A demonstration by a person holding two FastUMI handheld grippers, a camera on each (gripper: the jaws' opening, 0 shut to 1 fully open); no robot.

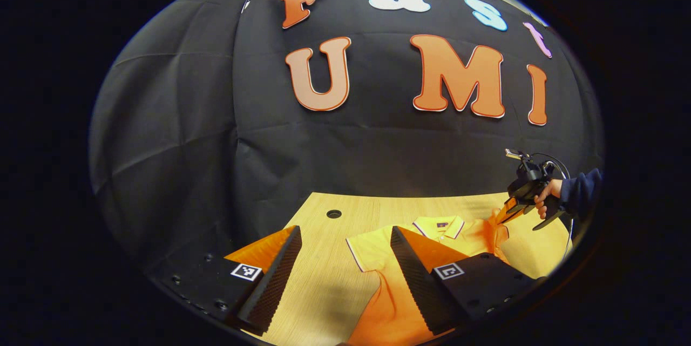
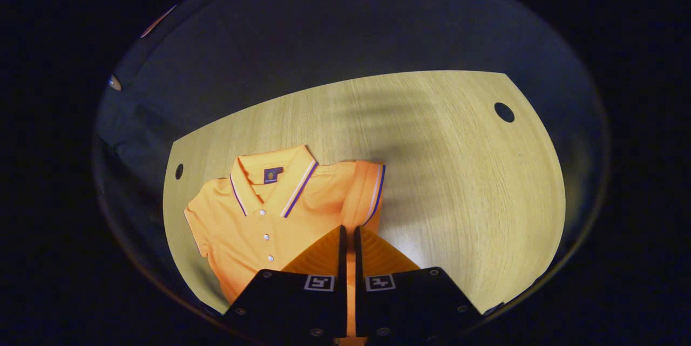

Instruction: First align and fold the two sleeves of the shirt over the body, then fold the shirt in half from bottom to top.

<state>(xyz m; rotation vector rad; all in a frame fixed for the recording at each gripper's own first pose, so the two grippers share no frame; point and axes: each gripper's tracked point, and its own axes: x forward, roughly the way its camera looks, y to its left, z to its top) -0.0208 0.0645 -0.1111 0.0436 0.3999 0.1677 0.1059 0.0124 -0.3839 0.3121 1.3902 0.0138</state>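
Note:
An orange polo shirt (image 2: 253,222) with a striped collar lies face up on the wooden table (image 2: 459,173). My right gripper (image 2: 348,233) is shut on the shirt's fabric by one striped-cuff sleeve (image 2: 372,189), which is drawn up toward the fingers. In the left gripper view that same right gripper (image 1: 510,208), held by a hand in a dark blue sleeve, lifts the cloth at the far side of the shirt (image 1: 378,251). My left gripper (image 1: 345,232) hovers open over the table beside the near sleeve, nothing between its fingers.
The table (image 1: 324,281) has round cable holes (image 1: 333,214) (image 2: 504,112) (image 2: 178,171) near its edges. The black cloth wall rises right behind the table's far edge. Bare wood stretches beside the shirt.

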